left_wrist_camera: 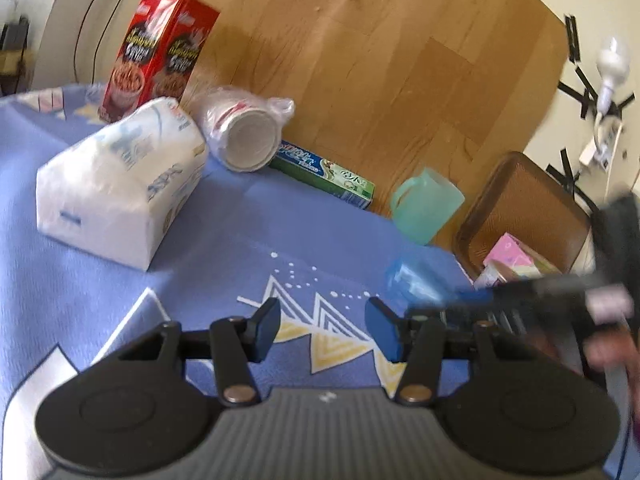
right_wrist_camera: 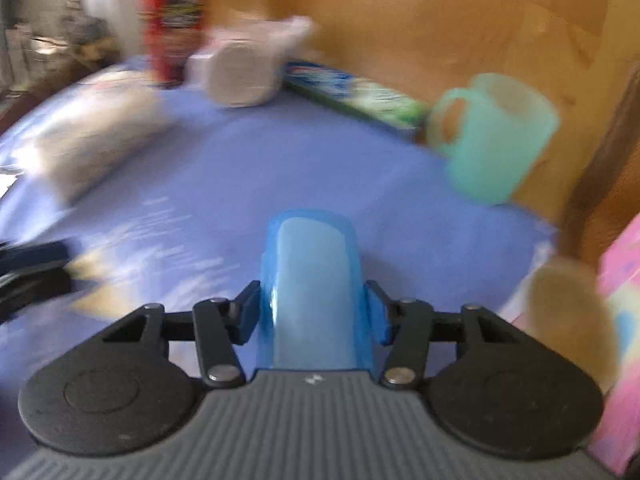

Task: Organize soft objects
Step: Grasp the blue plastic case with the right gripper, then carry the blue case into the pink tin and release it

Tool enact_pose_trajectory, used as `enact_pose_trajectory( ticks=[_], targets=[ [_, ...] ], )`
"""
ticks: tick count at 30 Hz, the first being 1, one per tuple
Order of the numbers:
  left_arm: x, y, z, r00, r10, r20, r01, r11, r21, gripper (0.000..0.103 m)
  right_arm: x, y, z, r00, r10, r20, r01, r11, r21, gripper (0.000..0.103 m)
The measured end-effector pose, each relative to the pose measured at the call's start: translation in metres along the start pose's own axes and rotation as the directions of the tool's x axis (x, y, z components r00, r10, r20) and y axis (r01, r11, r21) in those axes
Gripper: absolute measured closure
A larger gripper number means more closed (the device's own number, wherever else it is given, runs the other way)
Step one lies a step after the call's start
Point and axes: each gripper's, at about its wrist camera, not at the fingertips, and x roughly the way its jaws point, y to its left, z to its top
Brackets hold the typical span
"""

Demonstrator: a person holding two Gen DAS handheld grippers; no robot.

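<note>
blue translucent plastic fills the gap between the right gripper's (right_wrist_camera: 315, 312) fingers: a blue cup (right_wrist_camera: 314, 288) sits upright there, both pads pressed against its sides, so the right gripper is clamped on the cup. the right wrist view is heavily smeared, so fine detail is lost. beyond the right fingertips and off to their right stands a mint green mug (right_wrist_camera: 494, 138), handle turned to the left. far ahead of the fingertips lie a green and blue carton (right_wrist_camera: 360, 94) and a bagged roll of white cups (right_wrist_camera: 240, 74), with a red box (right_wrist_camera: 176, 20) upright behind them.

the left gripper (left_wrist_camera: 325, 330) has its fingers parted with nothing between them, only the lavender patterned cloth (left_wrist_camera: 240, 232) under the gap. ahead and to the left of the left fingertips rests a soft white tissue pack (left_wrist_camera: 120, 184), lying on the cloth well apart from the pads. just right of the left gripper's right finger, the right gripper shows as a dark blur carrying the blue cup. farther right of it sits a brown basket (left_wrist_camera: 528, 196) holding a pink packet (left_wrist_camera: 510, 250); the other items inside are too blurred to tell.
</note>
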Motion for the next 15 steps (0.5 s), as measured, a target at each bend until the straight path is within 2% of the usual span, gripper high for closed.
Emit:
enact_pose_trajectory(
  ticks=[2, 3, 4, 6, 7, 9, 11, 15],
  targets=[
    [0.0, 0.0, 0.0, 1.0, -0.008, -0.003, 0.008, 1.0, 0.002, 0.055, -0.016, 0.026, -0.02, 0.998, 0.056, 0.031, -0.055, 0.998, -0.041, 0.045],
    [0.0, -0.001, 0.0, 1.0, -0.009, -0.005, 0.009, 1.0, 0.009, 0.055, -0.024, 0.033, -0.028, 0.996, 0.07, 0.055, -0.068, 0.997, -0.048, 0.041],
    [-0.001, -0.002, -0.001, 1.0, -0.01, -0.009, 0.01, 1.0, 0.015, 0.055, -0.035, 0.035, -0.035, 0.993, 0.073, 0.089, -0.07, 0.997, -0.04, 0.031],
    [0.001, -0.001, 0.0, 0.999, -0.022, -0.028, 0.022, 1.0, 0.014, 0.052, -0.058, 0.036, -0.053, 0.983, 0.071, 0.171, -0.07, 0.997, -0.013, 0.017],
    [0.001, 0.0, 0.001, 0.999, -0.024, -0.033, 0.024, 1.0, 0.004, 0.048, -0.069, 0.036, -0.061, 0.977, 0.076, 0.2, -0.074, 0.997, -0.02, 0.014],
    [0.0, 0.004, 0.002, 0.998, -0.03, -0.053, 0.028, 0.999, -0.03, 0.047, -0.082, 0.034, -0.077, 0.973, 0.065, 0.222, -0.055, 0.997, -0.049, 0.011],
    [-0.007, 0.005, 0.001, 0.998, -0.019, -0.068, 0.016, 0.999, -0.049, 0.047, -0.081, 0.028, -0.083, 0.977, 0.053, 0.206, -0.04, 0.997, -0.067, 0.01],
    [-0.027, -0.007, -0.005, 0.991, -0.074, -0.112, 0.064, 0.995, -0.082, 0.046, -0.074, 0.011, -0.091, 0.98, 0.084, 0.181, -0.078, 0.996, -0.044, 0.009]
  ],
)
